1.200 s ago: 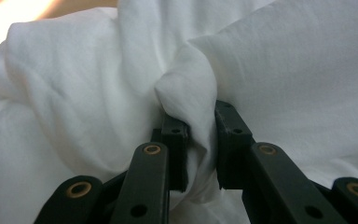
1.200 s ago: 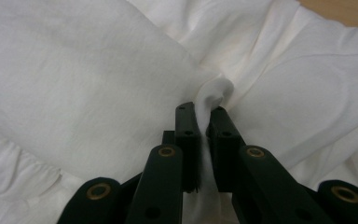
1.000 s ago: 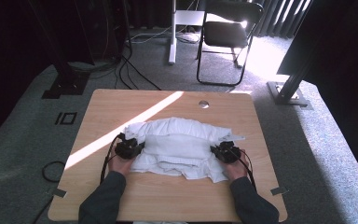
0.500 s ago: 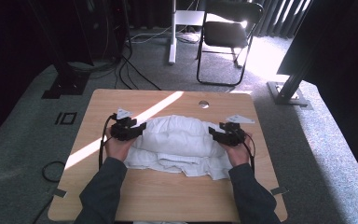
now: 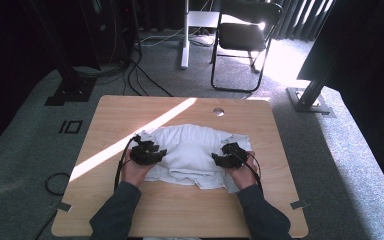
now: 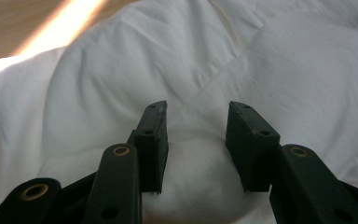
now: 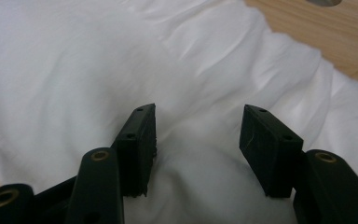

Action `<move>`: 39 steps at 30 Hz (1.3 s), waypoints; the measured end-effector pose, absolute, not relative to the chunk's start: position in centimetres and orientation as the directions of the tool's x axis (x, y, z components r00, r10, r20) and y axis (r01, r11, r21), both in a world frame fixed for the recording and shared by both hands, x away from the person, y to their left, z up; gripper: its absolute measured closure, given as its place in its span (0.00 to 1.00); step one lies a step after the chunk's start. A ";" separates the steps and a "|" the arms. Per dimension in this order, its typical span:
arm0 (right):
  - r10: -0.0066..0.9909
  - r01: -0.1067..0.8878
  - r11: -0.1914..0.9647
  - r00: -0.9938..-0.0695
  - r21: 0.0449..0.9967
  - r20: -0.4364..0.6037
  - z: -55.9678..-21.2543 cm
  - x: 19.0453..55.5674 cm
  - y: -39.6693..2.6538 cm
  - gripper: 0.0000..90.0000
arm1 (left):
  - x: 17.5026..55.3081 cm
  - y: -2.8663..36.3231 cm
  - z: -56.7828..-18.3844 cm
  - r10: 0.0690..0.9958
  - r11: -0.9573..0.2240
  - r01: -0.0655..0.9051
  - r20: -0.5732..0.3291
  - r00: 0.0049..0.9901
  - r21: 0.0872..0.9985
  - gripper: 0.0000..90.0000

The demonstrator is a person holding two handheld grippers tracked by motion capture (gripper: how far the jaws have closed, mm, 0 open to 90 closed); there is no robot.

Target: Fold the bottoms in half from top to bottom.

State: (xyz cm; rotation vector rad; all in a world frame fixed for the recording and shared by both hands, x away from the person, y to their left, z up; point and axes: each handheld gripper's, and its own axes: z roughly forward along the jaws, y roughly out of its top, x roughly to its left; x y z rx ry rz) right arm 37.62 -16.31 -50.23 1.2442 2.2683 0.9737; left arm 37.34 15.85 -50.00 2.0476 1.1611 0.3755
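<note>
A crumpled white cloth (image 5: 190, 150) lies in folds on the middle of the wooden table (image 5: 130, 112). My left gripper (image 5: 155, 152) hovers over the cloth's left side. In the left gripper view its black jaws (image 6: 196, 128) stand apart over the white cloth (image 6: 121, 60), with cloth below the gap but none pinched. My right gripper (image 5: 221, 159) hovers over the cloth's right side. Its jaws (image 7: 196, 133) also stand apart above the cloth (image 7: 74, 70), free of it. Both pairs of jaws have just been closing a little.
A round cable hole (image 5: 218, 111) sits near the table's far edge, and a sunlit stripe (image 5: 130, 140) crosses the table's left half. Beyond the table stand a black chair (image 5: 245, 35), a white post (image 5: 184, 35) and cables on the grey carpet.
A second ago both grippers were shut on the cloth's near corners. They carried the cloth away from the person, let go and opened, then drew back inward over it.
</note>
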 end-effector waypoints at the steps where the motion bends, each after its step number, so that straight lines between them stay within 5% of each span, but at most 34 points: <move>1: 0.841 0.577 0.366 -0.541 0.730 0.006 -50.2 37.0 -16.3 0.50 | 37.3 15.8 -50.0 0.831 -0.317 0.614 -0.101 0.548 0.723 0.67; 9: 0.850 0.624 0.409 -0.526 0.666 -0.029 -53.0 35.2 -16.0 0.53 | 35.3 16.3 -53.8 0.834 -0.354 0.643 -0.082 0.546 0.679 0.68; 27: 0.849 0.593 0.339 -0.527 0.730 0.033 -53.7 35.6 -16.7 0.51 | 35.6 17.4 -54.3 0.839 -0.276 0.626 -0.135 0.527 0.729 0.65; 35: 0.850 0.569 0.273 -0.520 0.776 0.082 -54.6 35.1 -17.5 0.50 | 35.7 20.1 -51.7 0.879 -0.169 0.563 -0.136 0.458 0.809 0.54; 39: 0.850 0.565 0.278 -0.522 0.777 0.075 -54.8 35.0 -17.4 0.49 | 37.3 22.3 -51.7 0.913 -0.103 0.592 -0.161 0.376 0.799 0.38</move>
